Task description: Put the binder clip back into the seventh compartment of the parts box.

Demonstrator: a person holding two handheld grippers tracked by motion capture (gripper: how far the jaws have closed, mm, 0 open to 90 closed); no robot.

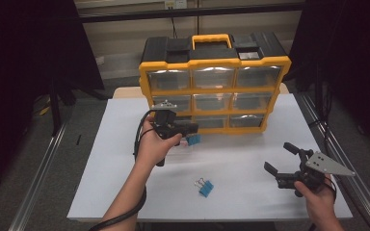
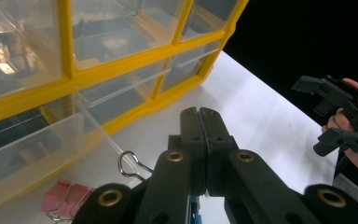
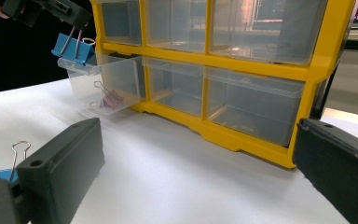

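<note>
Right now the left gripper [image 1: 185,129] is pinching a blue binder clip [image 1: 193,139] by its wire handles, jaws pressed together, holding it over the pulled-out clear drawer [image 3: 103,84] at the bottom left of the yellow organizer [image 1: 215,91]; in the right gripper view the same blue binder clip [image 3: 73,48] hangs just at the drawer's front rim, touching or nearly so, hard to say which. A pink binder clip [image 3: 111,99] lies inside that drawer, also seen low left in the left gripper view [image 2: 65,197]. Left gripper view shows its two black jaws shut flat against each other, a wire loop [image 2: 131,164] sticking out beside them, the blue body mostly hidden under the gripper. The right gripper [image 1: 283,161] sits well apart at the near right of the white table [image 1: 250,154], jaws spread wide, nothing between them, the person's hand [image 1: 320,204] around its grip. A second blue clip [image 1: 204,187] lies on the table near the front middle, between the two hands, touched by neither; in the right gripper view it peeks out by the left jaw [image 3: 10,168]. Organizer stands at the far side of the table, other drawers closed
</note>
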